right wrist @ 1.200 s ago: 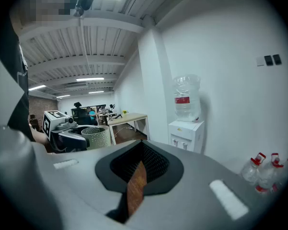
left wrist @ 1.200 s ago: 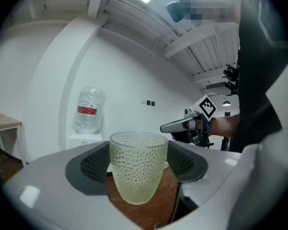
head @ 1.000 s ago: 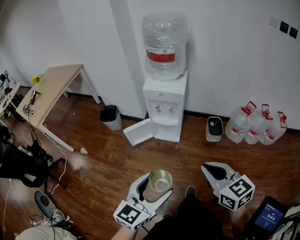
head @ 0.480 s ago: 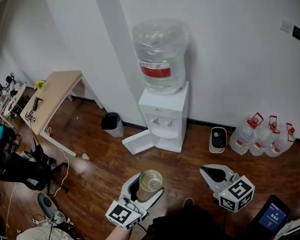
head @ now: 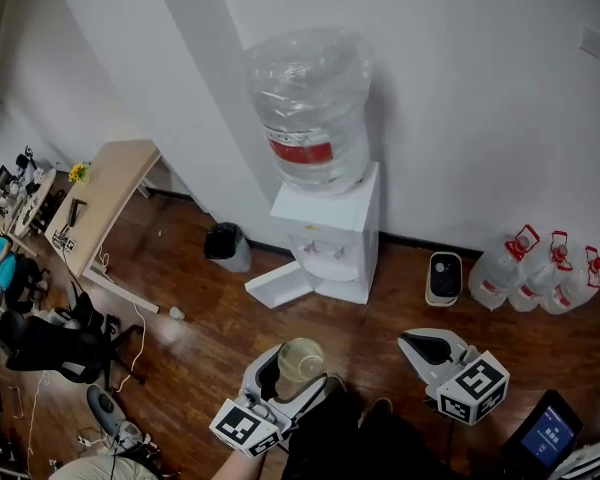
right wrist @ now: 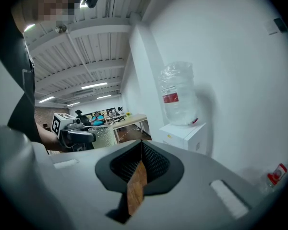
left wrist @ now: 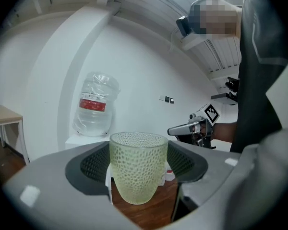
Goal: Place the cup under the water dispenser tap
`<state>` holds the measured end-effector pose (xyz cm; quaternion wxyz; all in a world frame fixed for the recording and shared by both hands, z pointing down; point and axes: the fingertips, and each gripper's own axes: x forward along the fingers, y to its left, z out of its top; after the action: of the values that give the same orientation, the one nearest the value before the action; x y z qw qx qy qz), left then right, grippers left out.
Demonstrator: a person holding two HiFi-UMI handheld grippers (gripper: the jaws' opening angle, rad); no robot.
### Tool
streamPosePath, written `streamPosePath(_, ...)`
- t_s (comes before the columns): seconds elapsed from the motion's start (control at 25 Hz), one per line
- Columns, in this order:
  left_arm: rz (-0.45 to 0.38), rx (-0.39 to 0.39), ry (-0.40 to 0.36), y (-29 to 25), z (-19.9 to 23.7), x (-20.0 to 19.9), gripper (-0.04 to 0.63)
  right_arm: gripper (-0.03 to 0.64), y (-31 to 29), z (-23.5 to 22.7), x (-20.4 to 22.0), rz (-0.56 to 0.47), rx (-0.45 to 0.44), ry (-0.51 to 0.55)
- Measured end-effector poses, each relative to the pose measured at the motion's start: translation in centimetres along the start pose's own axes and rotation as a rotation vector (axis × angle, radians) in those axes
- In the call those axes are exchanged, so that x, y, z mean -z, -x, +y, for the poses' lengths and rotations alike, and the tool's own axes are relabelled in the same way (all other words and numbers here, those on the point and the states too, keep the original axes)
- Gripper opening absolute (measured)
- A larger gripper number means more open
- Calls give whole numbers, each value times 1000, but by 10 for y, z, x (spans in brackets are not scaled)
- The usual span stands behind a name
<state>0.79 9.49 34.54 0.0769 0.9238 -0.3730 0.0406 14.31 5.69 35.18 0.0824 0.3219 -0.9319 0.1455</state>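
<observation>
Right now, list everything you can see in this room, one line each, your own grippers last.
water dispenser: one, white, against the wall, lower door open
water bottle: one, clear with red label, on top of the dispenser
spare jugs: three, clear with red caps, on the floor at right
small box: one, white and black, on the floor between dispenser and jugs
desk: one, light wood, at left
bin: one, dark, on the floor left of the dispenser
office chair: one, black, lower left
cup: one, pale green textured glass, held above the floor
left gripper: one, grey, shut on the cup
right gripper: one, grey, shut and empty
</observation>
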Motion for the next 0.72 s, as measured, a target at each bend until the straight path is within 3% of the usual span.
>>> streamPosePath(0.16, 30, 9, -5, -18, 23, 11, 256, 3, -20, -23, -8, -10, 33, -6)
streamPosePath(0.28, 26, 40, 35, -26, 46, 19, 256, 3, -42, -29, -11, 15, 39, -1)
streamPosePath(0.44, 47, 55, 5, -42, 86, 26, 255, 3, -77, -39, -26, 38, 49, 19)
streamPosePath(0.64, 54, 71, 99, -61, 144, 43, 255, 3, -118, -60, -40, 58, 91, 9)
streamPosePath(0.72, 50, 86, 94, -67, 161, 46, 255, 3, -132, -69, -42, 66, 108, 5)
